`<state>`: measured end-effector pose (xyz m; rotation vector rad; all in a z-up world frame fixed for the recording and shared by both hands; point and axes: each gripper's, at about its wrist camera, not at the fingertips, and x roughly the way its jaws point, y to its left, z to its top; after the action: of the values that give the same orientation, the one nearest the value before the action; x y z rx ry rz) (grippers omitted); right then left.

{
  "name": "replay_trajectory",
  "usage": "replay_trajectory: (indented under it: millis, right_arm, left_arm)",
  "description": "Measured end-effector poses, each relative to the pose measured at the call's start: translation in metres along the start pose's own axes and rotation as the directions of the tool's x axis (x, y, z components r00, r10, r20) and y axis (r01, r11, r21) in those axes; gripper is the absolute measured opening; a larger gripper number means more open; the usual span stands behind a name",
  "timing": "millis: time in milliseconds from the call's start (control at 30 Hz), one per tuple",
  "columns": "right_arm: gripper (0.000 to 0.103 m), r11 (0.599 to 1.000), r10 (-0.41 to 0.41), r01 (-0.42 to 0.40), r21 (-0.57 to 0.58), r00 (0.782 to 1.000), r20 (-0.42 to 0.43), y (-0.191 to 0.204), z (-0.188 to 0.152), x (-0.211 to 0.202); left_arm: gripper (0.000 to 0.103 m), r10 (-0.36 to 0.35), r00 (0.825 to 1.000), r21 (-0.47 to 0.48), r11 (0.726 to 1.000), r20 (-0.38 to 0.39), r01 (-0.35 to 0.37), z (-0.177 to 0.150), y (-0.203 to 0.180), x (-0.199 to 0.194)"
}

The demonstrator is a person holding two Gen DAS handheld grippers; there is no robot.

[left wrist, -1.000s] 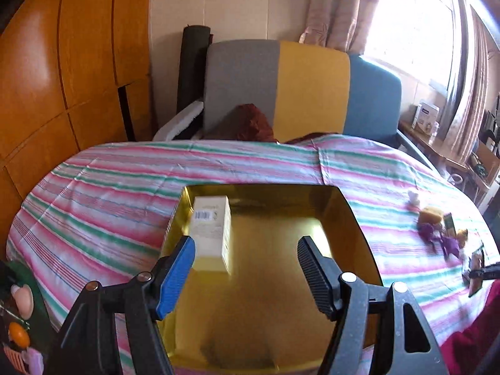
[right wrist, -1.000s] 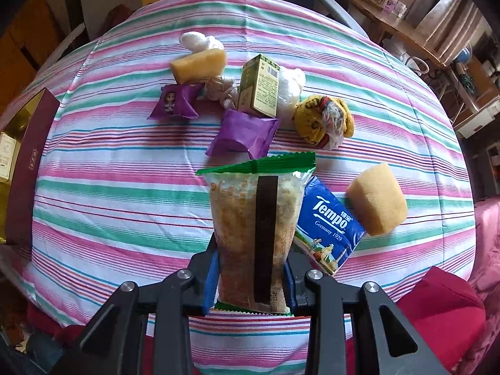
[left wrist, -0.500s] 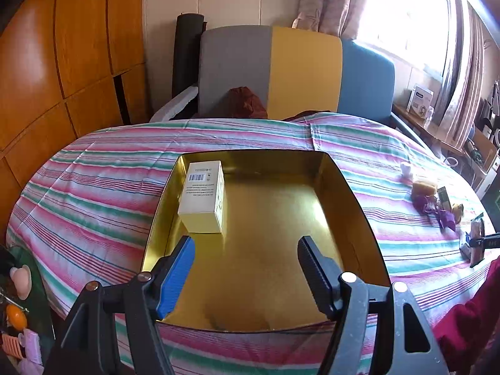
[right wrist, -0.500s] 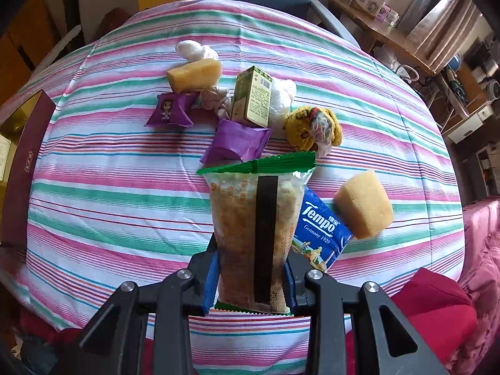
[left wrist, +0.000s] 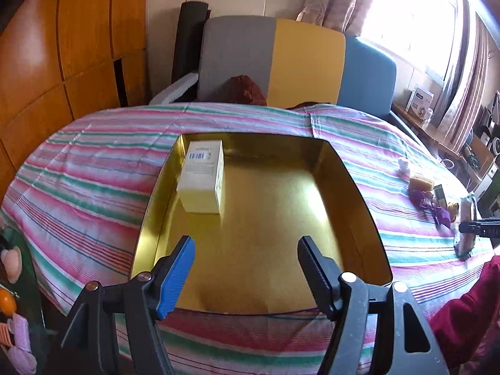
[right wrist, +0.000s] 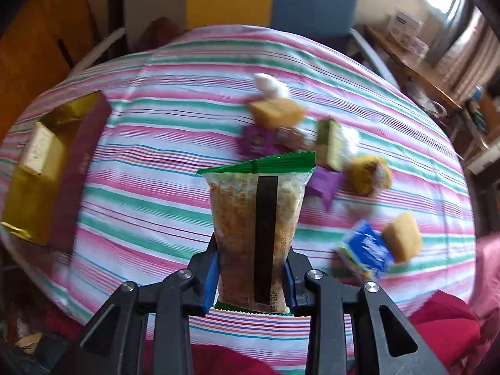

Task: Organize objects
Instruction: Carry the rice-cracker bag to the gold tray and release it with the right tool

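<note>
Only a barcode label (left wrist: 199,156) atop the cream box (left wrist: 202,184).

- The left wrist camera is looking forward and down between the two fingers of the left gripper (left wrist: 245,264), sitting close above the near edge of the gold tray (left wrist: 356,187) and facing the multicoloured chair (left wrist: 297,62).
- The right wrist camera is looking steeply down along the right gripper (right wrist: 250,284) from above the striped tablecloth (right wrist: 150,193); its picture is blurring.
- Both views are taking in the tray, the pale box (left wrist: 203,181) in it, the cloth and the chair.
</note>
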<state>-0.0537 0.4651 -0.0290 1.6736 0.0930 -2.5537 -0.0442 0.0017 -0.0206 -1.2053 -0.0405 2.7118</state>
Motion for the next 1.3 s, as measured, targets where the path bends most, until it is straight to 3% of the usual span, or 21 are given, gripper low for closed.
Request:
replay_trajectory:
  millis: [100,200,333,433,600,733,833,933,967,1067,1133,1233,1300]
  right_arm:
    - [0.034,0.992,0.099,-0.098,-0.078,0.995,0.013,0.049,0.006,-0.003]
    - [0.034,0.965,0.22,-0.214,-0.15,0.975,0.021,0.102,0.014,-0.007]
    - [0.034,0.894,0.384,-0.374,-0.247,0.923,-0.007,0.183,0.024,-0.012]
    - [0.034,0.832,0.477,-0.477,-0.283,0.876,-0.074,0.242,0.031,-0.003]
    - [0.035,0.791,0.509,-0.557,-0.252,0.829,-0.234,0.321,0.038,0.046]
    - [0.037,0.804,0.5,-0.564,-0.187,0.812,-0.301,0.361,0.044,0.087]
    - [0.049,0.795,0.537,-0.598,-0.105,0.773,-0.338,0.379,0.047,0.11]
    - [0.058,0.78,0.564,-0.619,-0.093,0.76,-0.324,0.386,0.049,0.116]
    - [0.061,0.783,0.559,-0.615,-0.098,0.763,-0.325,0.387,0.048,0.115]
    - [0.062,0.795,0.528,-0.583,-0.169,0.801,-0.281,0.389,0.047,0.102]
    - [0.067,0.81,0.496,-0.543,-0.224,0.836,-0.233,0.388,0.047,0.091]
    - [0.076,0.844,0.401,-0.409,-0.348,0.911,-0.097,0.384,0.04,0.068]
    - [0.078,0.857,0.367,-0.35,-0.377,0.93,-0.029,0.376,0.035,0.056]
  left_arm:
    - [0.068,-0.014,1.0,-0.024,1.0,-0.02,0.013,-0.004,0.01,0.003]
    - [0.067,0.001,1.0,-0.041,0.999,-0.021,-0.002,-0.005,0.024,0.0]
    - [0.067,0.051,0.999,-0.079,0.996,-0.008,-0.052,-0.006,0.049,-0.006]
    - [0.067,0.091,0.996,-0.113,0.99,-0.002,-0.09,-0.007,0.067,-0.01]
    - [0.067,0.14,0.99,-0.166,0.976,-0.004,-0.139,-0.008,0.096,-0.013]
    - [0.064,0.158,0.987,-0.208,0.965,-0.029,-0.16,-0.012,0.115,-0.008]
    - [0.059,0.149,0.988,-0.217,0.964,-0.044,-0.155,-0.014,0.121,-0.004]
    - [0.059,0.148,0.988,-0.208,0.966,-0.05,-0.155,-0.014,0.122,-0.002]
    - [0.059,0.146,0.988,-0.201,0.968,-0.051,-0.154,-0.014,0.122,-0.001]
    - [0.059,0.135,0.989,-0.199,0.97,-0.053,-0.143,-0.016,0.12,0.001]
    - [0.059,0.129,0.99,-0.196,0.971,-0.055,-0.138,-0.018,0.118,0.002]
    - [0.059,0.106,0.992,-0.2,0.973,-0.061,-0.117,-0.02,0.114,0.003]
    - [0.059,0.093,0.994,-0.192,0.976,-0.053,-0.102,-0.019,0.109,0.0]
